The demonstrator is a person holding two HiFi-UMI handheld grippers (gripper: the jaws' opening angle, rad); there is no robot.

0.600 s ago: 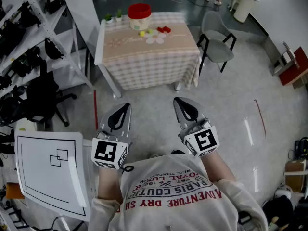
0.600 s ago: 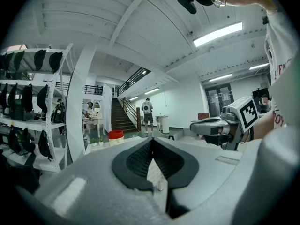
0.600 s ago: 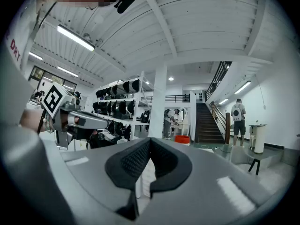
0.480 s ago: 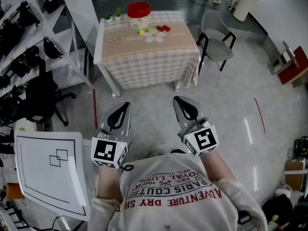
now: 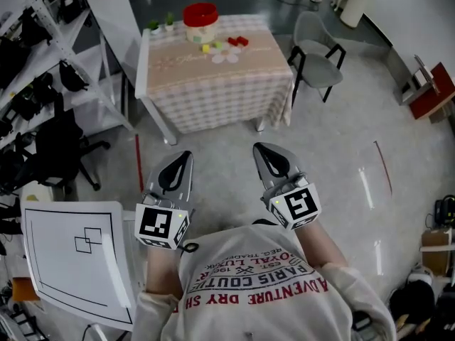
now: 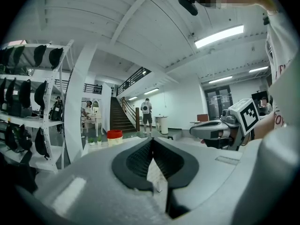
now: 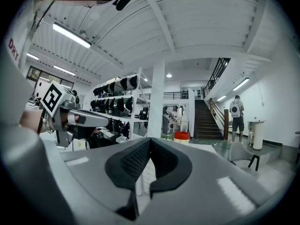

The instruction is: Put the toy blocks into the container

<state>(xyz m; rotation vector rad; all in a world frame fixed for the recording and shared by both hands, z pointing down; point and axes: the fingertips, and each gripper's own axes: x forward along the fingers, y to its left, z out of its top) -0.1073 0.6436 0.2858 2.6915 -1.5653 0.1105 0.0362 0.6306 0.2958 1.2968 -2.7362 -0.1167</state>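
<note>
Red container (image 5: 200,16), toy blocks (image 5: 239,42) on table (image 5: 206,73), far from jaws.

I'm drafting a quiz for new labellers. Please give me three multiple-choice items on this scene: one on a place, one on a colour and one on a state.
1. Where on the table does the container stand?
A. at the near edge
B. at the far end
C. in the middle

2. What colour is the container's top?
A. red
B. blue
C. black

3. How do the left gripper and right gripper stand?
A. both wide open
B. left shut, right wide open
C. both shut and empty

Answers:
1. B: in the head view the container sits at the table end farthest from the person.
2. A: its top shows plain red in the head view and in both gripper views.
3. C: in each gripper view the jaw tips meet and nothing is between them.
</note>
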